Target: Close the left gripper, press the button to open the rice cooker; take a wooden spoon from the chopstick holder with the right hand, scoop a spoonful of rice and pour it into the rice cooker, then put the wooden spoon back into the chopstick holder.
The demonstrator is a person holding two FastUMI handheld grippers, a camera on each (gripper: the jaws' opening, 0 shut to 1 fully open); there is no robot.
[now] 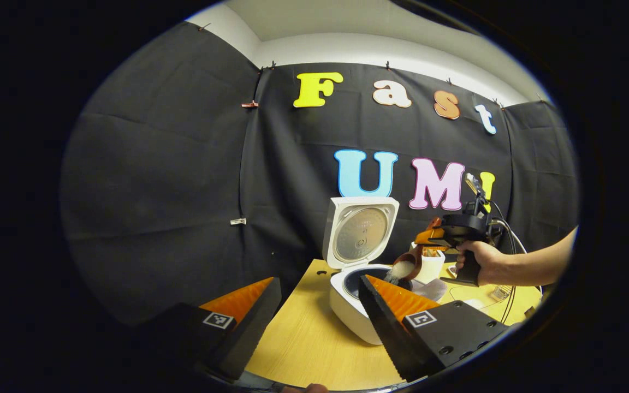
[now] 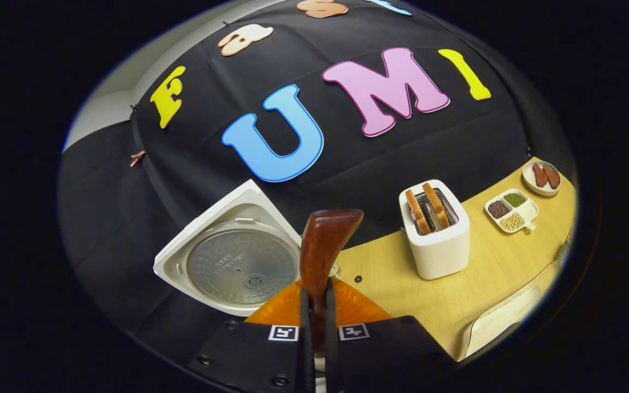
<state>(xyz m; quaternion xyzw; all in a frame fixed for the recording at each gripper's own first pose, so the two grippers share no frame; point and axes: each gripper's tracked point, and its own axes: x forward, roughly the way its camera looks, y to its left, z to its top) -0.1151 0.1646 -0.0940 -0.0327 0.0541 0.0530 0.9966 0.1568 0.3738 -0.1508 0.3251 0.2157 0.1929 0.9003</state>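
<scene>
The right claw point(image 1: 429, 236), held out level by a hand point(image 1: 475, 262), clamps the wooden spoon point(image 2: 322, 245), tipping rice point(image 1: 402, 268) over the open rice cooker point(image 1: 355, 295). The left claw point(image 1: 317, 305) hangs back with its fingers apart.

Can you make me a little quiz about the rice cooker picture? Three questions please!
1. True or false: the rice cooker has its lid open.
2. What is the right gripper squeezing? A) a slice of toast B) the wooden spoon C) a cup
3. Fill in: in the left gripper view, the spoon's bowl tips white ____ over the cooker's pot.

Key:
1. True; the lid stands up behind the pot.
2. B; both fingers press on its handle.
3. Rice. The left gripper waits open nearby.
</scene>
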